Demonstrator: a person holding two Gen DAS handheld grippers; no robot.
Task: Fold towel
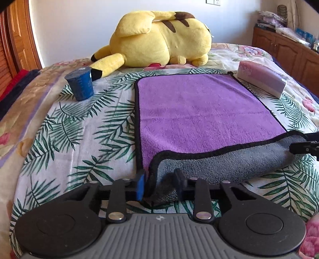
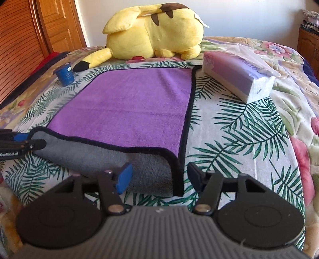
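"GenRobot.AI" is printed in white on the body of the left gripper (image 2: 30, 142) where it enters the right wrist view from the left edge. The tissue pack (image 2: 238, 74) carries pale lettering along its top edge, seen upside down and only partly legible; it appears to begin "COTTON". The blue cup (image 2: 64, 74) has a small white label on its rim, too small to read.

The purple towel (image 1: 199, 111) lies on the leaf-print sheet (image 1: 79, 143) of the bed, its long axis running from near to far, toward the yellow Pikachu plush (image 1: 159, 39). Its near edge is turned over onto the purple face, showing a grey underside bordered in black.

In the left wrist view the left gripper (image 1: 159, 184) has its jaws spread, with the towel's near left corner lying between the blue pad and the black finger; neither visibly presses the cloth. In the right wrist view the right gripper (image 2: 159, 177) is likewise parted wide around the near right corner, not pinching it.

Only the left wrist view shows the wooden cabinet (image 1: 289, 53) at far right with clutter on top, and a wall socket (image 1: 213, 2). The right wrist view alone shows the louvred wooden door (image 2: 26, 35) at far left and the plush's white tag.
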